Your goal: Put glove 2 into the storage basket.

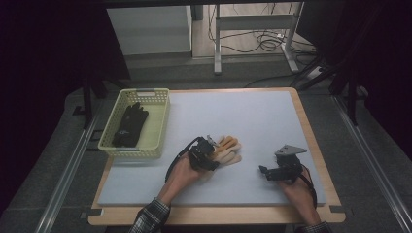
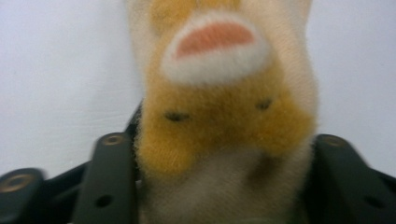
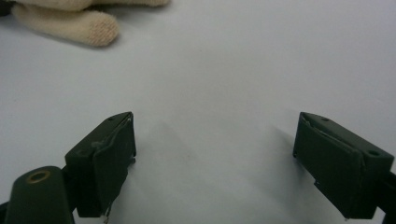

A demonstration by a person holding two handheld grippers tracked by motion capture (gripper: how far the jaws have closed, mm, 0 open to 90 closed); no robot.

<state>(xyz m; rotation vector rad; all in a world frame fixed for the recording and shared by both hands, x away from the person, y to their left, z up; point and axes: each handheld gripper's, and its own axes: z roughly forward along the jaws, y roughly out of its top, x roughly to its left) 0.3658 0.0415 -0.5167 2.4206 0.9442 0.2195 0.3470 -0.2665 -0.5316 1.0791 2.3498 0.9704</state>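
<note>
A cream and orange knitted glove (image 1: 228, 148) lies near the middle of the pale mat (image 1: 252, 111). My left gripper (image 1: 206, 156) is shut on its near end. In the left gripper view the glove (image 2: 219, 116) fills the gap between the two black fingers (image 2: 109, 172), which press on its sides. My right gripper (image 1: 266, 171) rests on the mat to the right of the glove, apart from it. Its jaws (image 3: 215, 154) stand wide open over bare mat. One cream finger of the glove (image 3: 70, 23) shows at the top left of the right gripper view.
A pale yellow basket (image 1: 160, 121) stands at the mat's left edge with a black glove (image 1: 130, 125) inside. The mat lies on a wooden board (image 1: 311, 145). Bare mat stretches behind and to the right of the cream glove. Cables and a metal frame (image 1: 252, 29) are on the floor beyond.
</note>
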